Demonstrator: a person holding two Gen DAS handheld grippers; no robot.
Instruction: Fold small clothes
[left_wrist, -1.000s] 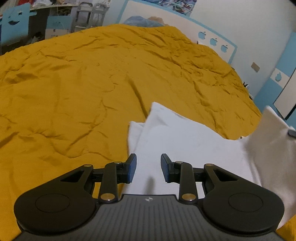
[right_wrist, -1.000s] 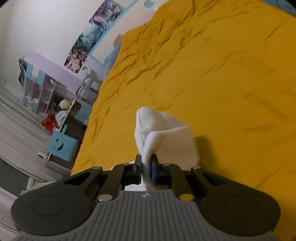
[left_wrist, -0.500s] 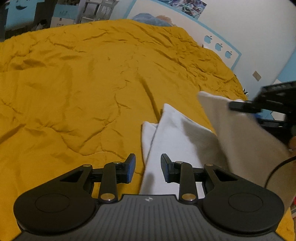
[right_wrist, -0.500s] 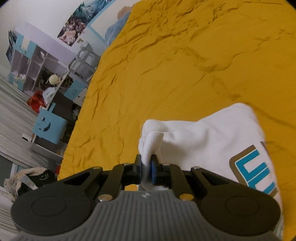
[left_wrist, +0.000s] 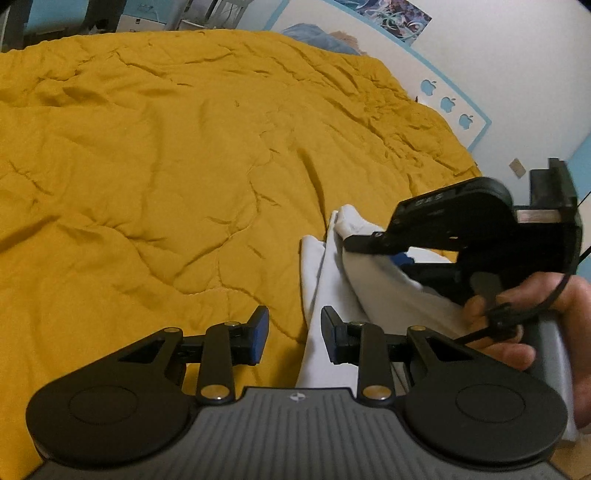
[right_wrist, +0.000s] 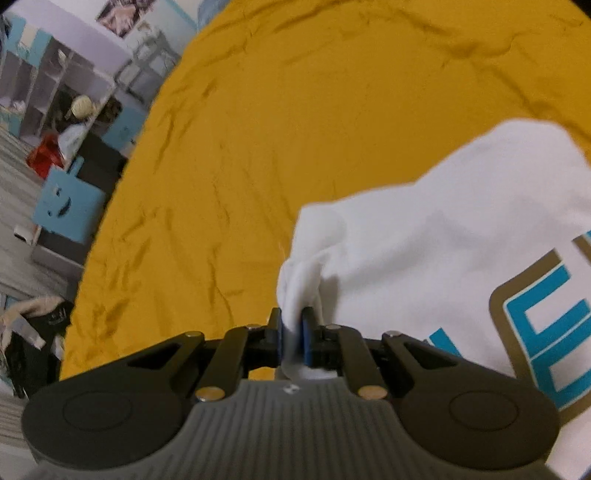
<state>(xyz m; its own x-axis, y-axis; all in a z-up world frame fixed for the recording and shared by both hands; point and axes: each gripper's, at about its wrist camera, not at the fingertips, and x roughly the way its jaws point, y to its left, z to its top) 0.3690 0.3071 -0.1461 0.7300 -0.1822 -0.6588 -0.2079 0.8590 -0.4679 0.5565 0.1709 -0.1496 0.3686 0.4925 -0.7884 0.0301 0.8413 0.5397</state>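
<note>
A small white shirt (left_wrist: 328, 295) lies partly folded on the yellow bedspread (left_wrist: 166, 166). In the right wrist view the white shirt (right_wrist: 424, 240) shows a blue and gold print (right_wrist: 546, 321) at the right. My right gripper (right_wrist: 292, 328) is shut on a bunched edge of the shirt. It also shows in the left wrist view (left_wrist: 351, 243), carrying that edge over the shirt's far end, held by a hand (left_wrist: 524, 332). My left gripper (left_wrist: 294, 332) is open and empty, low over the shirt's near left edge.
The wrinkled yellow bedspread (right_wrist: 295, 110) fills most of both views. A white and blue headboard (left_wrist: 424, 74) stands at the far end. Shelves, a blue stool (right_wrist: 62, 206) and clutter stand on the floor (right_wrist: 22, 258) beyond the bed's left side.
My right gripper has carried the shirt's edge leftward across the garment, folding it over. The printed side has come into view. My left gripper stayed open and shifted slightly left.
</note>
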